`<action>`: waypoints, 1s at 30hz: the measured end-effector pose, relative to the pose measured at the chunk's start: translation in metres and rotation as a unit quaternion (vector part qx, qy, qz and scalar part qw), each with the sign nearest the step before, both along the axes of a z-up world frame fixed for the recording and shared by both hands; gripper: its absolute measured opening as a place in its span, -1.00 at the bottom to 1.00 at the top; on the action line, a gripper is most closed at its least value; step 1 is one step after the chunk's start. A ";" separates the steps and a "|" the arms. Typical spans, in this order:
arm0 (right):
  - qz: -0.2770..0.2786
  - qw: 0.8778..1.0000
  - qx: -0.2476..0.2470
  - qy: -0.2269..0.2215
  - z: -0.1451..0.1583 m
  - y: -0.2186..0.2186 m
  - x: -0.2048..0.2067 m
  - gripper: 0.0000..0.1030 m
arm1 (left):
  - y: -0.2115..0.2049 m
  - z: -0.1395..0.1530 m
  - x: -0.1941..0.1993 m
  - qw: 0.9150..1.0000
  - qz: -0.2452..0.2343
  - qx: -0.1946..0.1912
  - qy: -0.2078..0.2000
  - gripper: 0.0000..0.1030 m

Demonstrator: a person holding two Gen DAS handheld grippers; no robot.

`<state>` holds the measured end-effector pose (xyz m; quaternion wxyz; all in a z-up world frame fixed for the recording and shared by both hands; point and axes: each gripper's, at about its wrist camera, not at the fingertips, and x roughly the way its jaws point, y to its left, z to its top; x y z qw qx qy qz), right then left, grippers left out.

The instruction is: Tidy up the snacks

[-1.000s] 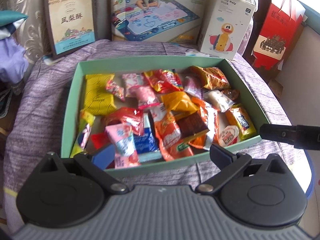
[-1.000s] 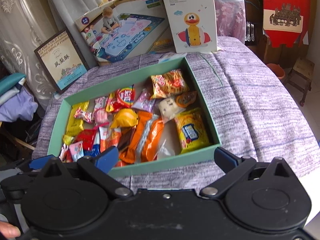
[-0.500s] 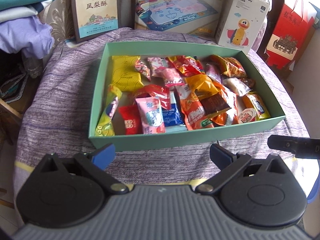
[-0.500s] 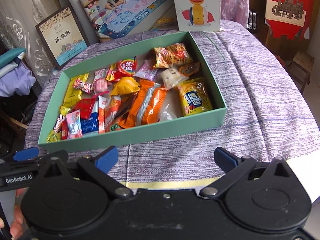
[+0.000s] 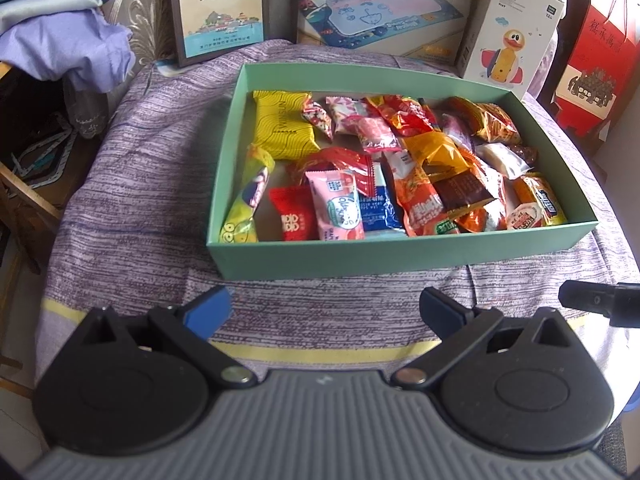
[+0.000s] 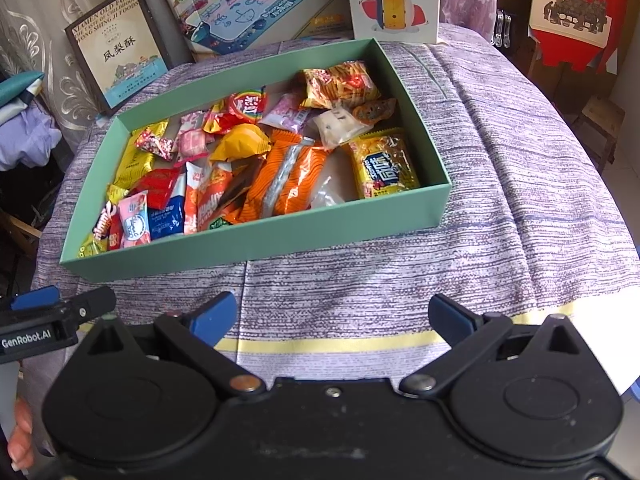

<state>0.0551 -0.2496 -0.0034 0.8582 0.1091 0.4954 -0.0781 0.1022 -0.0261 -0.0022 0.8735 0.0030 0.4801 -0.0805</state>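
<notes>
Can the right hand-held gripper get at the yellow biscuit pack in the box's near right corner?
Probably yes: the right hand-held gripper is open, and the yellow biscuit pack lies uncovered behind the low box wall.

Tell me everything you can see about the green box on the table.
The green box is a shallow, open, rectangular tray, mint-coloured, seemingly of cardboard, with low upright walls and no lid in view. It sits flat on the purple striped tablecloth, slightly angled. Wrapped snacks fill it in a loose, overlapping layer, among them a yellow packet in the far-left corner. Neither gripper touches it.
</notes>
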 end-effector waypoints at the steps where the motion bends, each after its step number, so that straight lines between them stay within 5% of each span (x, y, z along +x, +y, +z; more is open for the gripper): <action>1: 0.001 1.000 -0.001 0.000 0.000 0.000 0.000 1.00 | 0.000 0.000 0.000 1.000 0.001 0.000 0.000 1.00; 30: 0.011 1.000 -0.019 0.009 -0.001 0.002 0.007 1.00 | 0.012 0.001 0.001 1.000 0.017 -0.012 -0.001 1.00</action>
